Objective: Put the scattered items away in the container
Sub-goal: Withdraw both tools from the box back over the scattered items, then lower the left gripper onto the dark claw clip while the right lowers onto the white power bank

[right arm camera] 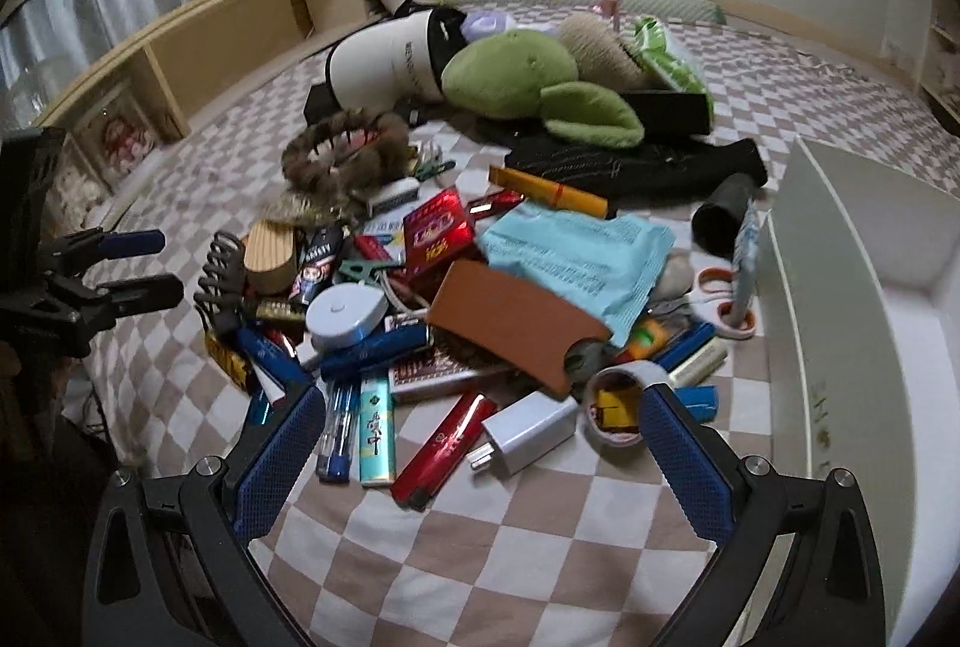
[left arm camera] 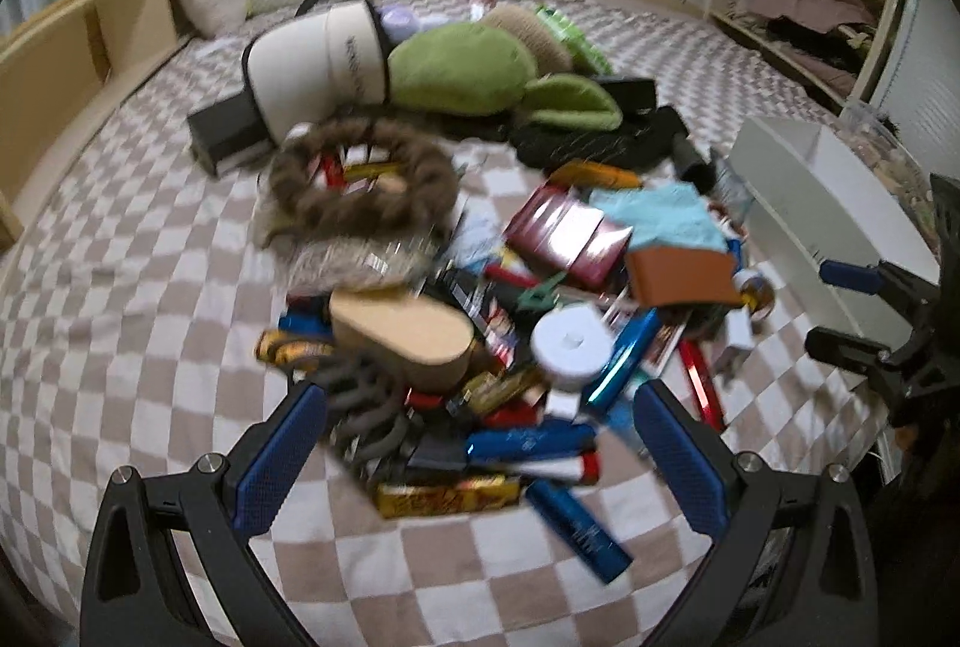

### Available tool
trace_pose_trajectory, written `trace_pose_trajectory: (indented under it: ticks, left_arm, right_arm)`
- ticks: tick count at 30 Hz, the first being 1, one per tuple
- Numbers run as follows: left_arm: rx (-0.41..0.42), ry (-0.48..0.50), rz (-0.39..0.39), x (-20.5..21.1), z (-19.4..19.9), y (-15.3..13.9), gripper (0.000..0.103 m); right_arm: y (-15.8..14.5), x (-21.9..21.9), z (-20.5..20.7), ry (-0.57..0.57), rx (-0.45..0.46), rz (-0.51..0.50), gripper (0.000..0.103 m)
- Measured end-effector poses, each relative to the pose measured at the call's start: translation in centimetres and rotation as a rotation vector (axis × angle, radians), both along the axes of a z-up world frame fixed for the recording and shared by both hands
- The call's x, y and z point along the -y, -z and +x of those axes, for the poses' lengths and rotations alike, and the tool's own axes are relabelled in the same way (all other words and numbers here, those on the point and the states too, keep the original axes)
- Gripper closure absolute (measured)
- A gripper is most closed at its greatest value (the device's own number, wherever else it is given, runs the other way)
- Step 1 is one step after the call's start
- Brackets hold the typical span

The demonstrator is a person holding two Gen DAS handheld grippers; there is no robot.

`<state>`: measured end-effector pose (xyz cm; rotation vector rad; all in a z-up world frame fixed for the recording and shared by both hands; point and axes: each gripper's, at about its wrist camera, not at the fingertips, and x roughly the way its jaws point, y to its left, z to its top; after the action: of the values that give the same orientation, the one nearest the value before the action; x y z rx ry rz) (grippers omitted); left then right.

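A heap of small items lies on the checked bedspread [left arm camera: 120, 287]: a white round case [left arm camera: 570, 344], blue tubes [left arm camera: 528, 443], a wooden box [left arm camera: 399, 341], a brown wallet [right arm camera: 510, 323], a light blue packet [right arm camera: 576, 251], a white charger [right arm camera: 528, 431], a red bar [right arm camera: 444, 449]. The white container [right arm camera: 840, 287] stands at the right; it also shows in the left wrist view [left arm camera: 822, 191]. My left gripper [left arm camera: 480, 443] is open and empty above the near side of the heap. My right gripper [right arm camera: 480, 443] is open and empty, near the charger.
Behind the heap lie a white cap [left arm camera: 318, 65], a green plush toy [left arm camera: 462, 71], a brown fur ring [left arm camera: 360, 179] and black cloth [right arm camera: 636, 161]. A wooden shelf headboard [right arm camera: 210, 41] runs along the left. An open shelf [left arm camera: 804, 17] stands at far right.
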<state>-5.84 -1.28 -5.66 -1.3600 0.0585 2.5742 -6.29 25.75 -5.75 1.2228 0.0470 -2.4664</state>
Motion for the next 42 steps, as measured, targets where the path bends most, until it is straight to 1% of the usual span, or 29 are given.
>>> trace_pose_trajectory:
  ticks: [3,6,7,10,12,13,16,20,23,25,30,32,33,39,40,41,42]
  left_arm:
    - [0.027,0.036,-0.015,0.1,0.3,1.9,0.002]
    - [0.06,0.064,-0.011,-0.1,0.5,3.4,0.004]
    - [0.067,0.068,-0.009,0.0,0.4,3.7,0.007]
    - [0.076,0.052,-0.005,0.3,0.2,4.1,0.01]
    - [0.083,0.027,0.007,0.8,0.0,4.2,0.016]
    - [0.088,0.014,0.014,1.1,-0.1,4.2,0.022]
    - [0.097,-0.021,0.021,1.9,-0.1,4.3,0.033]
    - [0.091,-0.01,0.031,1.9,0.6,4.0,0.033]
    - [0.086,-0.003,0.023,1.7,0.6,3.9,0.033]
    - [0.084,-0.02,0.012,2.0,0.2,3.9,0.033]
    - [0.092,-0.083,0.017,3.4,-0.8,4.2,0.033]
    - [0.096,-0.098,0.028,3.7,-1.0,4.3,0.041]
    - [0.1,-0.105,0.032,3.8,-1.2,4.4,0.042]
    - [0.102,-0.147,0.002,3.9,-2.6,5.2,0.043]
    - [0.104,-0.152,-0.012,3.8,-2.8,5.4,0.045]
    - [0.106,-0.158,-0.015,4.0,-2.9,5.6,0.053]
    - [0.109,-0.164,-0.017,4.2,-3.0,5.7,0.054]
  right_arm:
    - [0.4,0.1,0.0,0.006,0.02,-0.004,0.0]
    - [0.8,0.1,-0.1,0.01,0.041,-0.011,0.0]
    - [0.9,0.1,-0.1,0.01,0.046,-0.011,0.0]
    - [1.4,0.3,-0.1,0.015,0.062,-0.005,0.0]
    - [2.0,0.3,-0.1,0.022,0.085,-0.003,0.0]
    - [2.1,0.3,-0.1,0.022,0.092,-0.003,0.0]
    - [2.7,0.2,-0.1,0.015,0.111,-0.002,0.0]
    - [3.0,-0.1,-0.1,0.015,0.126,-0.013,0.0]
    - [3.3,-0.3,-0.1,0.017,0.139,-0.02,0.0]
    - [3.4,-0.2,-0.1,0.015,0.147,-0.02,0.0]
    - [3.6,-0.2,0.1,0.012,0.158,-0.018,0.0]
    - [3.7,-0.1,0.1,0.009,0.16,-0.018,0.0]
    - [3.7,0.0,0.1,0.007,0.161,-0.016,0.0]
    - [3.6,0.0,0.1,0.009,0.16,-0.017,0.0]
    - [3.6,0.0,0.1,0.009,0.16,-0.017,0.0]
    - [3.6,0.0,0.1,0.011,0.159,-0.016,0.0]
    - [3.6,-0.1,0.1,0.013,0.159,-0.017,0.0]
